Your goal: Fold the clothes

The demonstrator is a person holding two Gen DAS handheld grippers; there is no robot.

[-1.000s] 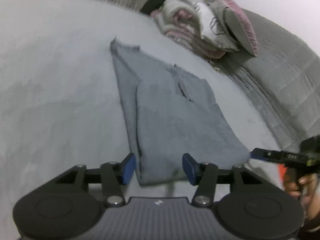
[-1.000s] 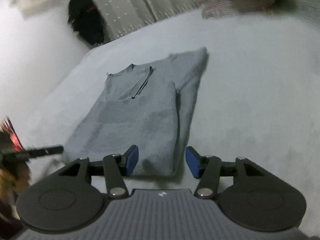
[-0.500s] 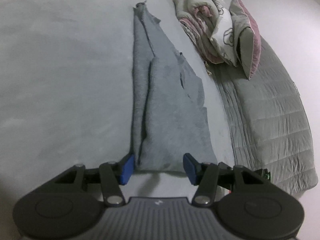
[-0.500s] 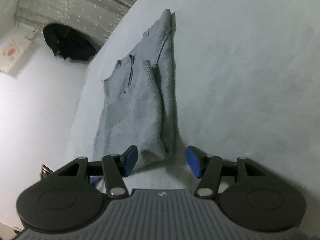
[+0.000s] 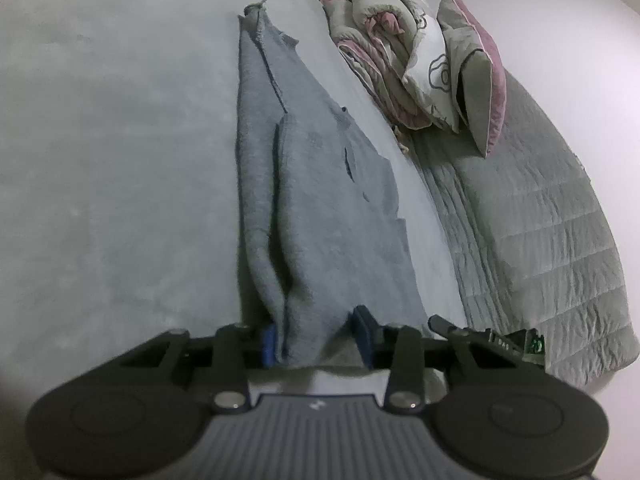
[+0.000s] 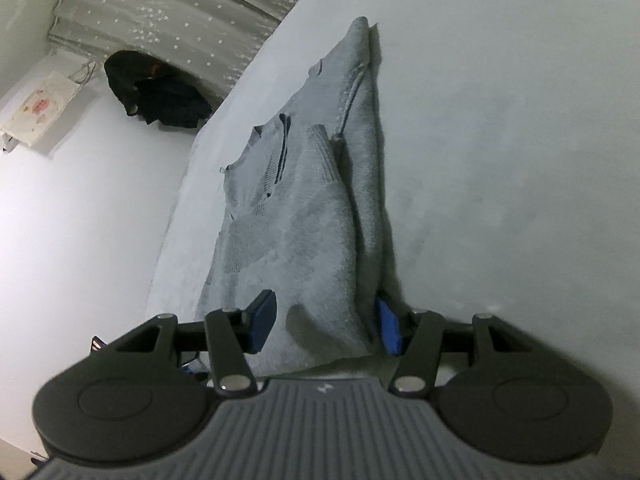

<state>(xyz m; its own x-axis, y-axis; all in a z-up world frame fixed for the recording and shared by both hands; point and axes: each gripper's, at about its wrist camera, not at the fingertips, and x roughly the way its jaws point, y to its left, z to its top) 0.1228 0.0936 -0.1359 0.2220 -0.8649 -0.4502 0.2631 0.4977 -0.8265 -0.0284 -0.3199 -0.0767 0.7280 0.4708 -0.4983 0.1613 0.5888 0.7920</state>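
Grey sweater (image 5: 320, 208) lies flat on a pale bed (image 5: 112, 160), partly folded lengthwise, one sleeve laid back over the body. Collar end points away from both cameras; hem end is nearest.

Left claw (image 5: 318, 342): jaws closing, with one hem corner between the blue pads (image 5: 269, 345). Cloth is bunched and puckered between them, and both pads appear to touch the fabric, so this claw is grasping the sweater.

Right claw (image 6: 326, 322): at the other hem corner, jaws standing wide. The right-hand pad (image 6: 389, 326) lies against the folded edge of the sweater; the left-hand pad sits on top of the cloth, clear of it sideways. Not clenched; released, with fabric lying between the jaws.

In the left wrist view, the tip of the right claw shows at lower right. Beyond the sweater: bedding pile (image 5: 384, 52) and pillow (image 5: 476, 68) on a quilt (image 5: 552, 216). In the right wrist view, a curtain (image 6: 168, 12) and a dark bundle (image 6: 156, 92) lie past the bed.
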